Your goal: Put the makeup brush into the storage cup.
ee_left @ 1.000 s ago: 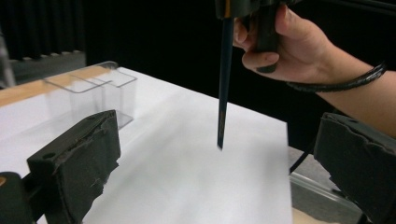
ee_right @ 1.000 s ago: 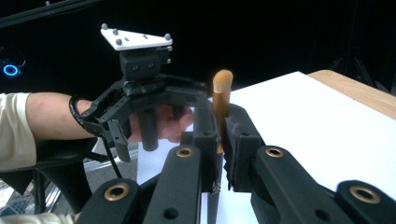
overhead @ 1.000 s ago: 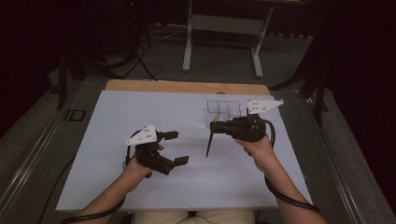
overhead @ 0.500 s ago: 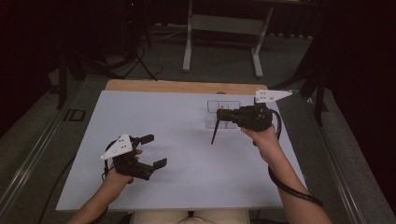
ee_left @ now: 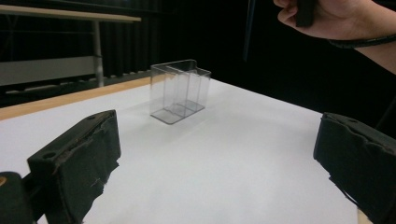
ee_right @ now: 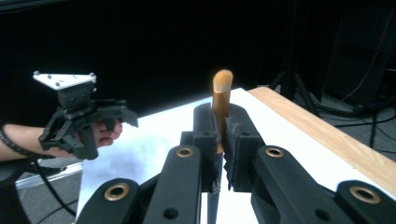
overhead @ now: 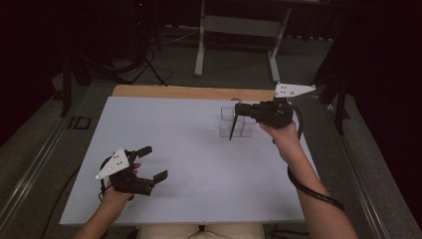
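A slim brush (ee_right: 222,100), golden ferrule and pale tip upward in the right gripper view, is clamped between the jaws of the right claw (overhead: 240,107), its dark handle (overhead: 232,128) slanting down over the clear divided box (overhead: 237,122) at the far right of the white worktop (overhead: 189,149). The left claw (overhead: 153,163) rests near the front left corner, jaws spread wide and holding nothing.

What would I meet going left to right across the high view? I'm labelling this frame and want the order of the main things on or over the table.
Left claw, open, low over the white table → clear plastic box → thin brush slanting down over the box → right claw, shut on the brush.
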Motion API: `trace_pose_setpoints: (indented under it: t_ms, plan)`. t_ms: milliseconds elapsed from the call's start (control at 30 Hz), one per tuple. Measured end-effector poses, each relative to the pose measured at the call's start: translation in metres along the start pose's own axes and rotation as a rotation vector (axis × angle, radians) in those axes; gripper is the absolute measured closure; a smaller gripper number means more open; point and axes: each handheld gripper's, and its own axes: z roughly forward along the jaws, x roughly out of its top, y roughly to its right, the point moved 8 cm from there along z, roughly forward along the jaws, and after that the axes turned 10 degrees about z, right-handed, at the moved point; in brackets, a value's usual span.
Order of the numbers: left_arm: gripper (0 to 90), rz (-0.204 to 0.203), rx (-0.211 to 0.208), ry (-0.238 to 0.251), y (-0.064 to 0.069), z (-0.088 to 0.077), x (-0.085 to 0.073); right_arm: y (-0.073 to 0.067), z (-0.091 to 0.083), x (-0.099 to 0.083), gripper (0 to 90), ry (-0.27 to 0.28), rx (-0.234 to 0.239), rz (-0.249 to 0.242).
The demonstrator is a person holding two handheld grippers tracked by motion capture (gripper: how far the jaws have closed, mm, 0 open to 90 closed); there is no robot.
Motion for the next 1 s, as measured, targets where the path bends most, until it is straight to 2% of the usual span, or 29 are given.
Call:
trace_pose_setpoints:
  t_ms: [333,533,733,1000]
  plan:
    - [1.8,-0.036,0.028,0.007,-0.005,-0.004,-0.010,0.020,0.002,0.020,84.1,0.009,-0.058,-0.015]
    - [1.8,-0.022,0.024,0.013,-0.003,-0.004,-0.009,0.031,0.009,0.028,84.1,-0.004,-0.085,-0.023]
    - [1.8,-0.018,0.015,0.010,-0.001,-0.004,-0.011,0.042,0.013,0.034,84.1,0.009,-0.111,-0.041]
    - [1.8,-0.022,0.011,0.016,-0.001,-0.005,-0.010,0.058,0.020,0.035,84.1,0.018,-0.135,-0.024]
